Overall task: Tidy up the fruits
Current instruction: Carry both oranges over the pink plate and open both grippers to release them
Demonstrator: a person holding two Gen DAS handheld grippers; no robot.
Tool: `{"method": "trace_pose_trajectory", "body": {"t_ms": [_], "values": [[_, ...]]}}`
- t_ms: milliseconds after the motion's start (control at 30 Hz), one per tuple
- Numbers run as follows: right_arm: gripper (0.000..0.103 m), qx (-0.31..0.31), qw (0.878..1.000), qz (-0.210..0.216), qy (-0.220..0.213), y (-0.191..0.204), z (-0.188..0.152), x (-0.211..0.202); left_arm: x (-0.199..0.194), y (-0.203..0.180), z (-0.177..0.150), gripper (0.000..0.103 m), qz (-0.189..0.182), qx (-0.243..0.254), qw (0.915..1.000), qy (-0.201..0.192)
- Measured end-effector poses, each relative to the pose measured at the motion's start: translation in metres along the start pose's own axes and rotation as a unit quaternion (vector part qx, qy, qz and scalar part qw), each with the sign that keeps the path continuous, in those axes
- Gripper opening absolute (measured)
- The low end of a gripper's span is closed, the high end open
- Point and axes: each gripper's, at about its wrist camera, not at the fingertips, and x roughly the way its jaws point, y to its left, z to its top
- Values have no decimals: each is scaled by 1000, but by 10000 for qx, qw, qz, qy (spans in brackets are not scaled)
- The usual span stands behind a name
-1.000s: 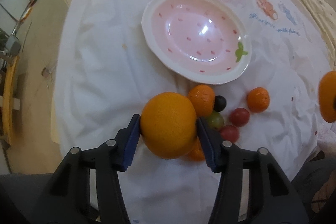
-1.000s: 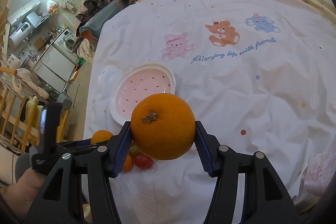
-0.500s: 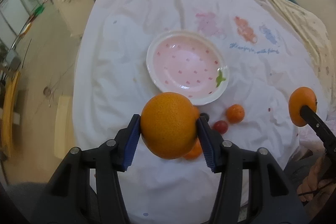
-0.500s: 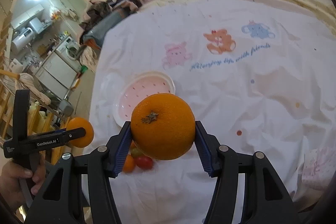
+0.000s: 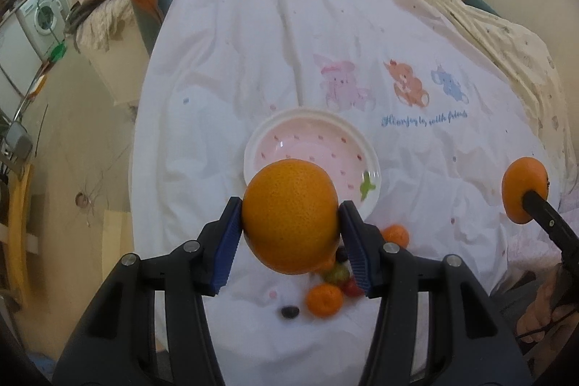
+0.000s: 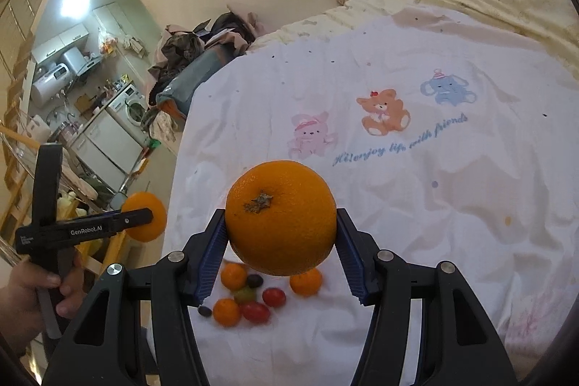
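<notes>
Left tool (image 5: 291,219) raised, clamped on a large round orange (image 5: 289,216). Right tool (image 6: 280,219) likewise aloft, gripping another big orange (image 6: 280,217). Broad bare white printed bedsheet (image 6: 434,205) beyond the pink strawberry-patterned ceramic plate (image 5: 311,136).

Two wrist fisheyes, high over bedsheet (image 5: 253,67), angled down, sharing small fruits (image 6: 249,299).

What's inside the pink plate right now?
Nothing visible: the plate shows only its pink strawberry-pattern surface and a green leaf mark. Its near edge is hidden behind the orange held in the left gripper, so that part is unconfirmed.
</notes>
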Motion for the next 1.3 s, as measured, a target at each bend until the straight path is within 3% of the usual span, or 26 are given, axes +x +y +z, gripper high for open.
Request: {"method": "trace_pose_trajectory", "body": {"t_ms": [233, 500, 967, 1300], "values": [[60, -186, 9998, 78, 31, 2, 36, 29, 29, 3, 21, 50, 82, 30, 9999, 49], [60, -357, 9974, 329, 539, 5, 59, 101, 88, 6, 31, 50, 25, 0, 9994, 350], [60, 47, 9797, 738, 1865, -6, 47, 245, 160, 8, 36, 50, -356, -23, 9971, 677], [63, 139, 9758, 731, 2056, -9, 42, 261, 177, 14, 38, 51, -346, -125, 9954, 885]]}}
